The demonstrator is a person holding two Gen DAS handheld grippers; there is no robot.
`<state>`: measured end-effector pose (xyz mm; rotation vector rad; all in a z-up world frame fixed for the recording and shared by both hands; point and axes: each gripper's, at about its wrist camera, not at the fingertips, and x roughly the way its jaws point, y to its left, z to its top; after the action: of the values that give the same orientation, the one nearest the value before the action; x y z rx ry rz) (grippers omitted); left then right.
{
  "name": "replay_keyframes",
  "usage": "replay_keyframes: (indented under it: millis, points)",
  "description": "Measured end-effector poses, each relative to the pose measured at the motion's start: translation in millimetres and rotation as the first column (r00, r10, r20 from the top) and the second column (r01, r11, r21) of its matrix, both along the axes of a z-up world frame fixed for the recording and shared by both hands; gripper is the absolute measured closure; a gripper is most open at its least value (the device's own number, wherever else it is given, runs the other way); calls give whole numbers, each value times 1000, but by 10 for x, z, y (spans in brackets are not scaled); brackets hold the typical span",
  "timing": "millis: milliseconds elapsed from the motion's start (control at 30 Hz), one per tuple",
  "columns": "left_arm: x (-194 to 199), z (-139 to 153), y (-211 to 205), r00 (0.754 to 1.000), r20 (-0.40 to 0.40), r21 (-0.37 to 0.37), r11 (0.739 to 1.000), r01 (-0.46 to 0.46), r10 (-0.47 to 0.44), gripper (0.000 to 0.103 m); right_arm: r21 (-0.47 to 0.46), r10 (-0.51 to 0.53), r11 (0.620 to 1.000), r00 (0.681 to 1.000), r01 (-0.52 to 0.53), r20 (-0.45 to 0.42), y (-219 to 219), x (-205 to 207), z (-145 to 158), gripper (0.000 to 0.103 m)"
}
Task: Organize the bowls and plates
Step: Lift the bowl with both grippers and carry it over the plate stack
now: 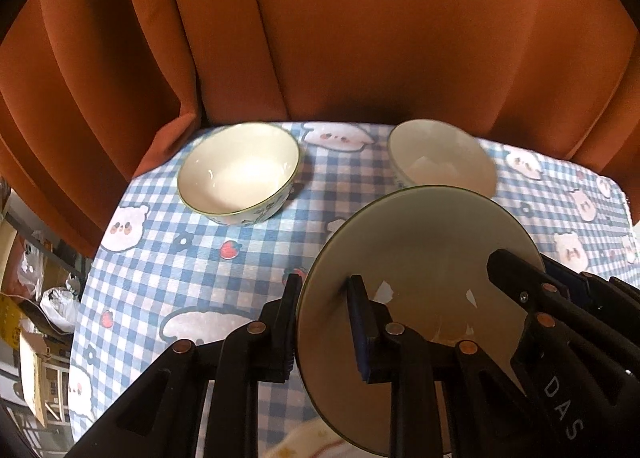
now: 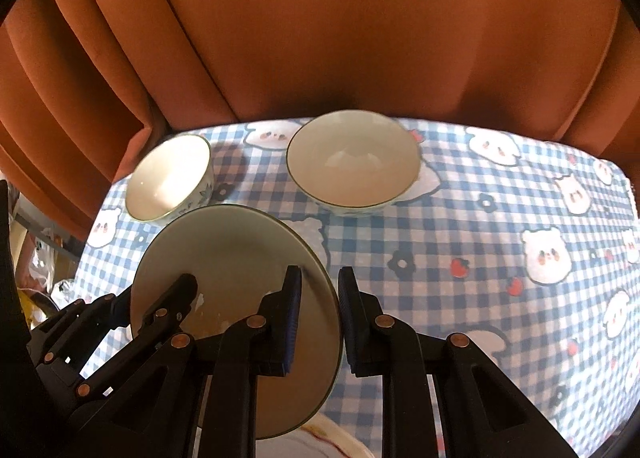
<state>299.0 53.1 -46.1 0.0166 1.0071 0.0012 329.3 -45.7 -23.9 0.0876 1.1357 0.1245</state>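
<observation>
A pale plate with a dark rim (image 1: 420, 242) (image 2: 232, 254) hangs tilted above the table, held from both sides. My left gripper (image 1: 324, 322) (image 2: 140, 302) is shut on its left rim, one finger over the face and one behind. At the opposite rim my right gripper (image 2: 320, 318) (image 1: 536, 274) is shut on the same plate. Two white bowls with blue patterned outsides stand empty at the far edge: a left bowl (image 1: 238, 170) (image 2: 168, 178) and a right bowl (image 1: 440, 158) (image 2: 352, 162). Under the held plate, part of another patterned plate (image 2: 320, 438) (image 1: 304, 442) shows.
A blue checked tablecloth (image 1: 200, 258) (image 2: 480, 258) with bear and strawberry prints covers the round table. Orange padded upholstery (image 1: 320, 38) (image 2: 320, 38) rises right behind the bowls. Boxes and bags (image 1: 40, 298) lie on the floor past the table's left edge.
</observation>
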Motion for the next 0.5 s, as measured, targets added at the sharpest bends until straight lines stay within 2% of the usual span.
replay_keyframes:
  millis: [200, 500]
  points:
    - [-292, 191, -155, 999, 37, -18, 999, 37, -37, 82, -15, -36, 999, 998, 37, 46, -177, -322, 289, 81]
    - [-736, 303, -539, 994, 55, -23, 995, 101, -100, 82, -37, -82, 996, 994, 85, 71, -558, -786, 508, 81]
